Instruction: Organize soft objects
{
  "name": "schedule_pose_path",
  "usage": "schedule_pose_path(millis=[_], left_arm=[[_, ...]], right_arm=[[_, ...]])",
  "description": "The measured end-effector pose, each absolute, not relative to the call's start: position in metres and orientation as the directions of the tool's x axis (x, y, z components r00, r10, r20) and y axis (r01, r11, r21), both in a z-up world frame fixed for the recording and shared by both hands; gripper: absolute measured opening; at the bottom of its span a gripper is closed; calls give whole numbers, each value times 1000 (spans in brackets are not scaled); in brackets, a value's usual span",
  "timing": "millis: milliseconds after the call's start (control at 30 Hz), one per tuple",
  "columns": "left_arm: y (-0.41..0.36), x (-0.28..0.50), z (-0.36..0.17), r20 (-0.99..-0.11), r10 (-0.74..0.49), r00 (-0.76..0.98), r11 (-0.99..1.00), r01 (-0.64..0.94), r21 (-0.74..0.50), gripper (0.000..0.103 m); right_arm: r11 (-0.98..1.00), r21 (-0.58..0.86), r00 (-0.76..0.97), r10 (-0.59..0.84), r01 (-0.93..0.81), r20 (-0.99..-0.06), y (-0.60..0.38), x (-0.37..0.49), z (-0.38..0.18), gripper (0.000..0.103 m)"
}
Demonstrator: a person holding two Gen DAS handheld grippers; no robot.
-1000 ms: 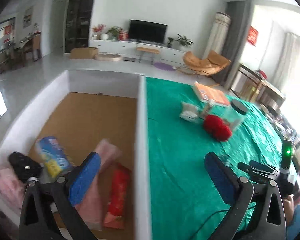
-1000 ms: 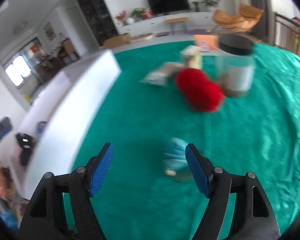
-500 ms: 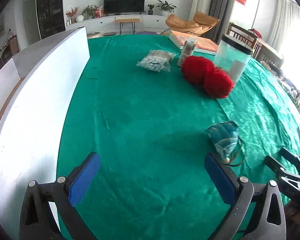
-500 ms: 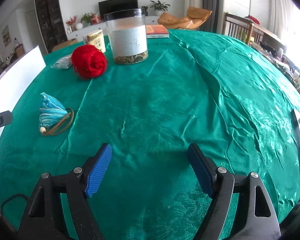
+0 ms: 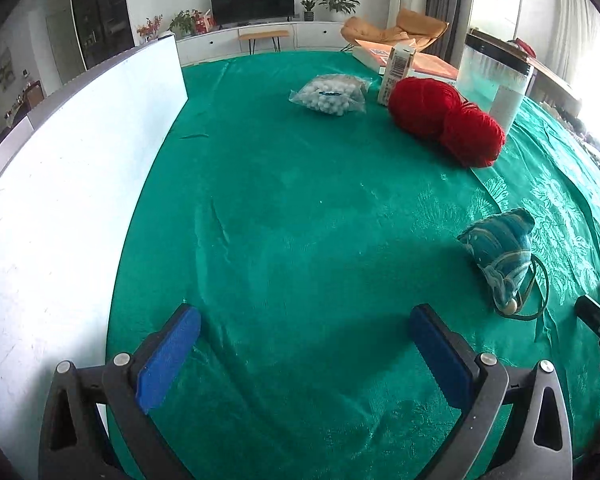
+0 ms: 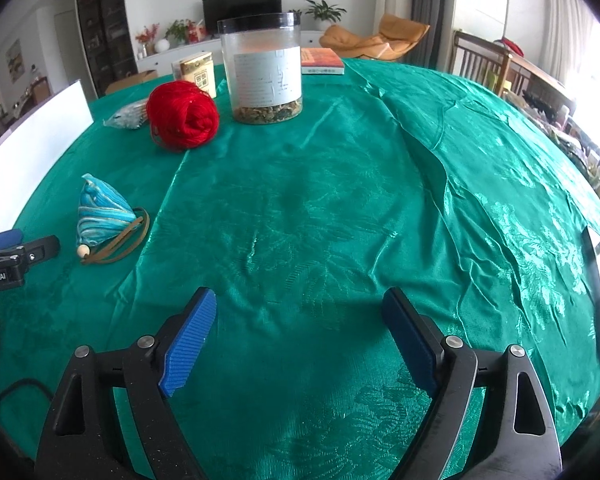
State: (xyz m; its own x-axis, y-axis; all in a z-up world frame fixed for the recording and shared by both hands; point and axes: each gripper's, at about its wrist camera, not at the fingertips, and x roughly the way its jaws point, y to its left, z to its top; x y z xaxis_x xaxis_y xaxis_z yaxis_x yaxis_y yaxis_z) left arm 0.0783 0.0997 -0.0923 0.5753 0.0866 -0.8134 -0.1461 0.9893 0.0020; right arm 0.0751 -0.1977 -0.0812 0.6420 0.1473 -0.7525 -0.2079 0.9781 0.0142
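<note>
left tongs (image 5: 304, 344): released, empty | right tongs (image 6: 300, 328): released, empty | jar (image 6: 265, 68): dried bits at bottom

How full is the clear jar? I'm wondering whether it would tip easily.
Nearly empty: the clear jar stands upright, black lid on, with only a shallow layer of brownish bits at its bottom.

Tablecloth (image 6: 340, 208): glossy green woven cloth, creased. Yarn (image 6: 182, 114): red, fuzzy. Pouch (image 6: 102, 210): striped blue cloth. Jar (image 6: 264, 68): clear plastic, paper label. Pads (image 6: 188, 336): ribbed blue.
</note>
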Motion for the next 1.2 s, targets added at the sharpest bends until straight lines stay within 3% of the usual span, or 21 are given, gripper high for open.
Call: schedule_pose_path(millis=[367, 467, 533, 667, 700, 800, 933, 1200], left_arm=[[100, 78, -92, -813, 87, 576, 989, -146, 2, 103], [100, 78, -92, -813, 86, 576, 989, -146, 2, 103], [100, 78, -92, -813, 86, 576, 989, -146, 1, 103], [100, 78, -92, -813, 86, 576, 989, -146, 1, 103], [100, 78, -92, -813, 86, 576, 989, -146, 1, 103], [100, 78, -92, -813, 86, 576, 989, -146, 1, 103], [100, 78, -92, -813, 86, 576, 989, -147, 1, 103], [100, 78, -92, -813, 87, 576, 989, -147, 1, 103]], right_arm=[[976, 29, 624, 162, -217, -765, -195, 77, -80, 88], [911, 246, 596, 404, -332, -694, -185, 75, -61, 88], [875, 261, 579, 469, -407, -668, -163, 79, -50, 86], [820, 264, 484, 525, -508, -700, -114, 105, -53, 85], [812, 257, 463, 525, -524, -715, -104, 111, -58, 82], [810, 226, 419, 493, -541, -763, -88, 126, -73, 54], [838, 163, 469, 441, -521, -765, -106, 120, -70, 48], [954, 86, 595, 248, -286, -765, -191, 164, -63, 48]])
